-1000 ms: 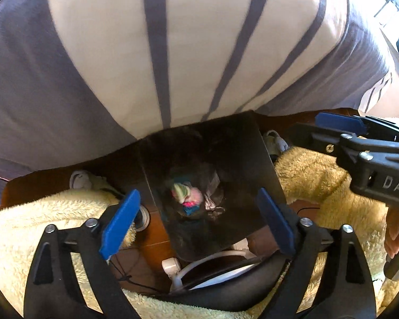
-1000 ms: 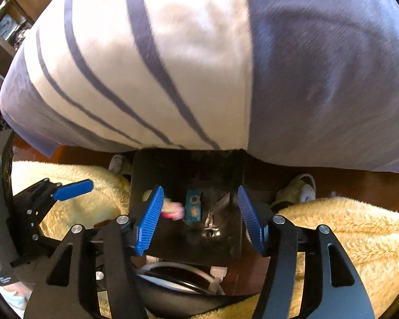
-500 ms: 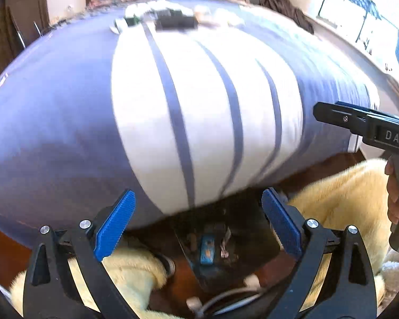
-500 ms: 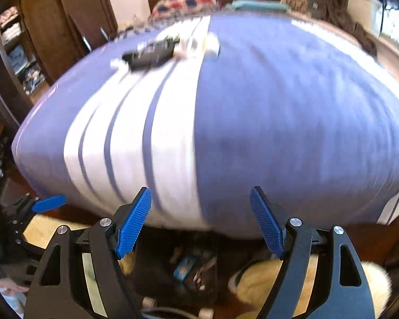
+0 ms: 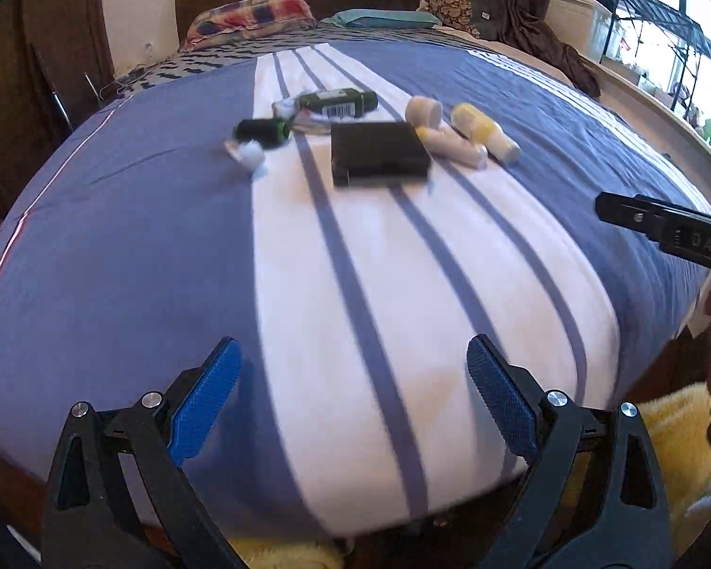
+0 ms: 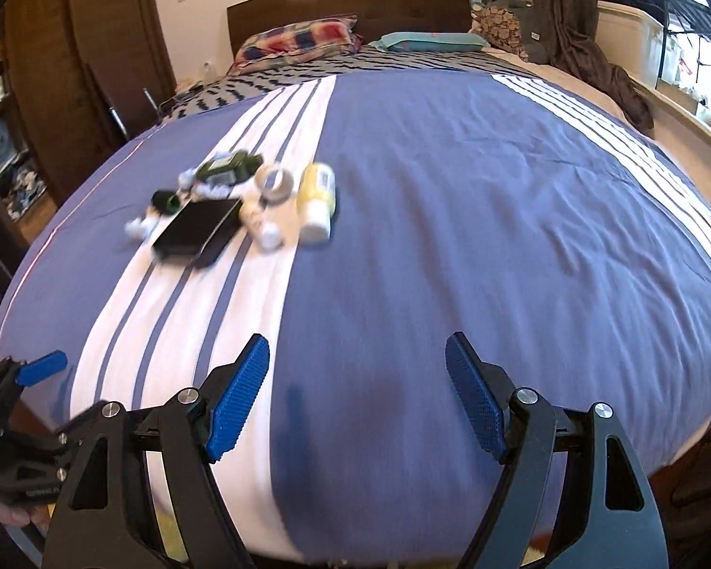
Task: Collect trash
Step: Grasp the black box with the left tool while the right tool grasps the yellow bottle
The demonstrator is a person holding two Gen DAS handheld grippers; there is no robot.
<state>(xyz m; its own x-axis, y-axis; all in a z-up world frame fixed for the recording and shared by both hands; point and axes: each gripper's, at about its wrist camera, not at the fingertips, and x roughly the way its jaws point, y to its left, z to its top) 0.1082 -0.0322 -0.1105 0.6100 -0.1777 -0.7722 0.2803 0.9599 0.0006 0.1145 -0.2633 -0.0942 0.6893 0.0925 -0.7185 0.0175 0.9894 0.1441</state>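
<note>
Yellow plastic with a white cap: that bottle (image 6: pixel 315 201) lies on its side on the blue-and-white striped bedspread (image 6: pixel 474 218), long axis running 12 to 6 in the right wrist view, cap toward 6. At its 9 o'clock sit a roll of tape (image 6: pixel 274 181), a small white bottle (image 6: pixel 259 225) and a flat black box (image 6: pixel 195 234), whose long side runs from 1 to 7. A dark green bottle (image 5: pixel 339 102) lies sideways behind the box at 12, label with barcode up, axis 9 to 3 in the left view. A crumpled white scrap (image 5: pixel 250 154) rests at the cluster's 9 o'clock edge. Left gripper (image 5: pixel 350 400) and right gripper (image 6: pixel 358 396) both hang above the near bed edge with blue pads spread wide, holding nothing, well apart from the trash.
</note>
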